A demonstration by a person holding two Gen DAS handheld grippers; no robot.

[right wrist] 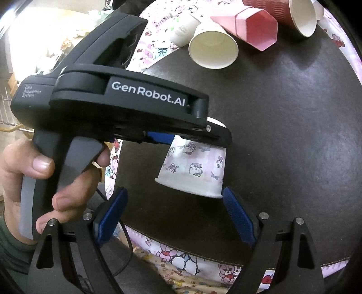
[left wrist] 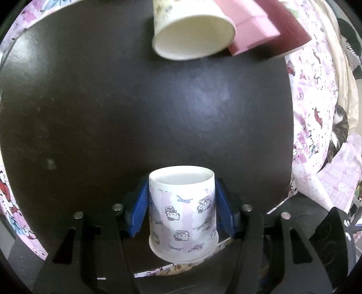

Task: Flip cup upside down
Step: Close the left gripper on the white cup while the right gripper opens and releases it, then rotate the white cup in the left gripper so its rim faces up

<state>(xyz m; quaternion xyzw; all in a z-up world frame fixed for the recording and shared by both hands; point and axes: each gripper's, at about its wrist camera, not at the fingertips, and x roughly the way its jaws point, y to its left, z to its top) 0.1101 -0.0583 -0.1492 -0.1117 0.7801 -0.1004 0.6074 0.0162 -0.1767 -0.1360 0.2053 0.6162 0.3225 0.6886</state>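
Observation:
A white and pink paper cup with cat prints (left wrist: 183, 214) sits between the blue pads of my left gripper (left wrist: 182, 210), which is shut on its sides. The cup is upside down, base up and rim down, held above the dark round table (left wrist: 113, 101). In the right wrist view the same cup (right wrist: 194, 167) hangs tilted under the left gripper's black body (right wrist: 126, 101). My right gripper (right wrist: 178, 217) is open and empty just below the cup, its right pad (right wrist: 239, 217) close to the rim.
Several cups lie on their sides at the table's far edge: a white paper cup (right wrist: 212, 45), a pink hexagonal cup (right wrist: 251, 24) and a dark red cup (right wrist: 298, 13). A printed pink cloth (left wrist: 316, 101) surrounds the table. A cat (left wrist: 339, 131) lies at right.

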